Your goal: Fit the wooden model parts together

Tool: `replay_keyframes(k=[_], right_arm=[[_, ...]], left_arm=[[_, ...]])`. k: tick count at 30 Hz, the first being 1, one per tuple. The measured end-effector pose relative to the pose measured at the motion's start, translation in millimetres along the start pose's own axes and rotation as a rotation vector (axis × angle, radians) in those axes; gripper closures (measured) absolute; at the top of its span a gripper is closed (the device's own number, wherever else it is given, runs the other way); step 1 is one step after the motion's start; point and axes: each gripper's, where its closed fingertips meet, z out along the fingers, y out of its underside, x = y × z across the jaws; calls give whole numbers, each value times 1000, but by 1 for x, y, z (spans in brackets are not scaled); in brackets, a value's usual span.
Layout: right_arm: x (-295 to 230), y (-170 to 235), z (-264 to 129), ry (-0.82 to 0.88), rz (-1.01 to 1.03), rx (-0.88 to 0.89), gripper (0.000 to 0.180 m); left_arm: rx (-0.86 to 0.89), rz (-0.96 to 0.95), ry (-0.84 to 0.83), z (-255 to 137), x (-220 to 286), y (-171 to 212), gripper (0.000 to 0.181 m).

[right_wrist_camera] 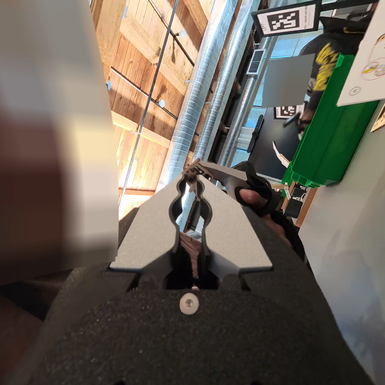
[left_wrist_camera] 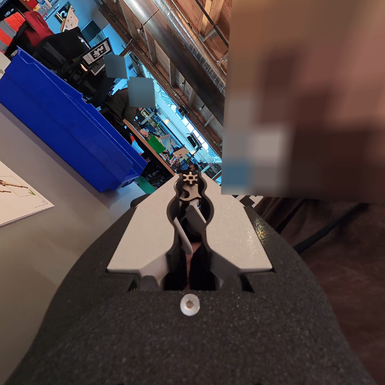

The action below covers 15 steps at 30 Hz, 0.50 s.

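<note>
The left gripper (left_wrist_camera: 190, 183) is clenching a small wooden part (left_wrist_camera: 190, 187) at its tips; the right gripper (right_wrist_camera: 192, 179) is pinching another thin wooden piece (right_wrist_camera: 192, 174), both raised beside a blue bin (left_wrist_camera: 68, 125).

Grey table (left_wrist_camera: 68, 218) carries blue bin (left_wrist_camera: 68, 129), instruction sheet (left_wrist_camera: 18, 200).

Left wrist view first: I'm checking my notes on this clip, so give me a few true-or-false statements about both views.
1. The left gripper is shut on a wooden part. True.
2. The bin by the left gripper is red. False: it is blue.
3. The right gripper meets the other gripper's tips. True.
4. The bin in the right wrist view is yellow. False: it is green.
5. A printed sheet lies on the table. True.
</note>
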Motion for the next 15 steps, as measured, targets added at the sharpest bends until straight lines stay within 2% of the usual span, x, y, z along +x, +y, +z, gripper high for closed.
replay_keyframes(k=[11,15], right_arm=[[-18,15,8,-3,-207,-57,172],[-22,23,11,-18,-215,-87,172]], left_arm=[[33,52,10,-3,30,-1,170],[24,84,15,-7,39,-1,170]])
